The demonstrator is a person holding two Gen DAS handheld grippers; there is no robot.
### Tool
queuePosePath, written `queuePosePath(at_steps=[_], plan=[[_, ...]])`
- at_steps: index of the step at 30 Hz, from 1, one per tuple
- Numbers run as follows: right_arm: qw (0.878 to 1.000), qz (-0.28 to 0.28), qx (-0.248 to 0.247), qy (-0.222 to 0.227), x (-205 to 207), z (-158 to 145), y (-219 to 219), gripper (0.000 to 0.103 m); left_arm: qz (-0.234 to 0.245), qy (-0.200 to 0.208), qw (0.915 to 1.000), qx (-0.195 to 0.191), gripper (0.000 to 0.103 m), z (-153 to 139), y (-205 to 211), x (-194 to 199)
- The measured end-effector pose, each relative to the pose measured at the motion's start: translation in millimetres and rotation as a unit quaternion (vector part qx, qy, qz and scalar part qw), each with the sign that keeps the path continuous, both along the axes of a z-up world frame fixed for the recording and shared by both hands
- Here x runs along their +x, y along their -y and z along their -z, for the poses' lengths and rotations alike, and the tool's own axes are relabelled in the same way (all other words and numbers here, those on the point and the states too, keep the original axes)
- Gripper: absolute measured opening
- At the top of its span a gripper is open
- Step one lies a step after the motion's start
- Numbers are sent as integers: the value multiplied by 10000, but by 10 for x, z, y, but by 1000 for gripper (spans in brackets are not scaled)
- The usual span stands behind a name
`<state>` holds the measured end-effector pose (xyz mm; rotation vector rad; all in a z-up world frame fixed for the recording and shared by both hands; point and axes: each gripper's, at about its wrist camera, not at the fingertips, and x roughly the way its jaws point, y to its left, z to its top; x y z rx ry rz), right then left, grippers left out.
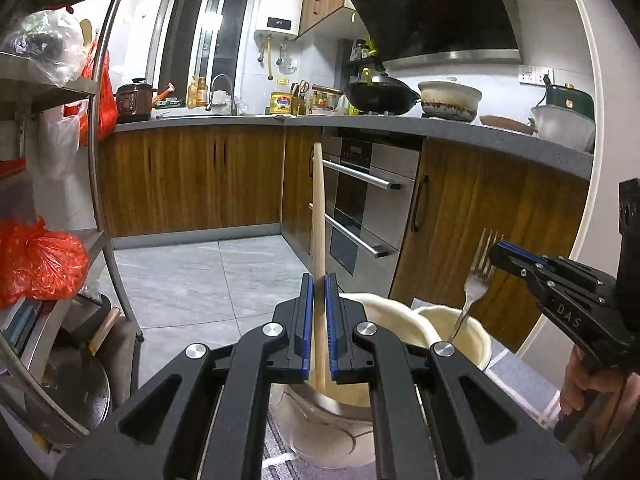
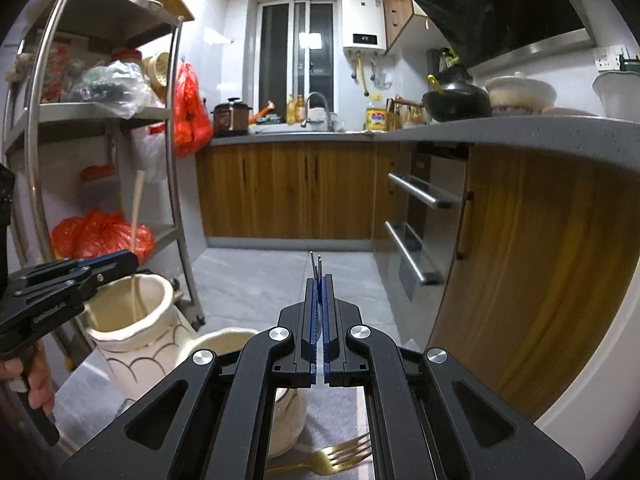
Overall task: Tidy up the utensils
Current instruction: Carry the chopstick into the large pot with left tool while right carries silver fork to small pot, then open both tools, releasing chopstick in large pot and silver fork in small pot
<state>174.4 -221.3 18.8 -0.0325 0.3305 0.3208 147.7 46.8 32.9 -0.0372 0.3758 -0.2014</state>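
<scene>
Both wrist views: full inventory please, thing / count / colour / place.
wooden utensil: 1, pale wood, in left gripper, lower end inside tall jar
silver fork: 1, steel, in right gripper, handle down into short jar
tall jar: 1, cream with dark line pattern, on grey mat
short jar: 1, cream, beside tall jar
gold fork: 1, gold, lying on mat below right gripper
wok: 1, black, on stove
clay pot: 1, white, scorched base, beside wok
rack: 1, steel, holds red bags
oven: 1, steel, under counter
left gripper: black, blue pads, shut on utensil
right gripper: black, blue pads, shut on fork
</scene>
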Motion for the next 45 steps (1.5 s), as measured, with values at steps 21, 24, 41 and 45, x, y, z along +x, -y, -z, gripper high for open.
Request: queuePosePath(at_steps=[21, 24, 41, 45], plan=[[9987, -105, 426, -265, 40, 25, 151, 41, -167, 162, 9997, 15, 74, -72, -123, -200], [9977, -164, 609, -258, -10, -10, 225, 75, -283, 200, 9994, 60, 91, -79, -144, -258], [9936, 431, 803, -671, -163, 88, 784, 98, -72, -338, 9992, 223, 97, 98, -12, -810], [9890, 594, 902, -1008, -155, 217, 928, 98, 170, -548, 9980, 269, 97, 178, 116, -888]])
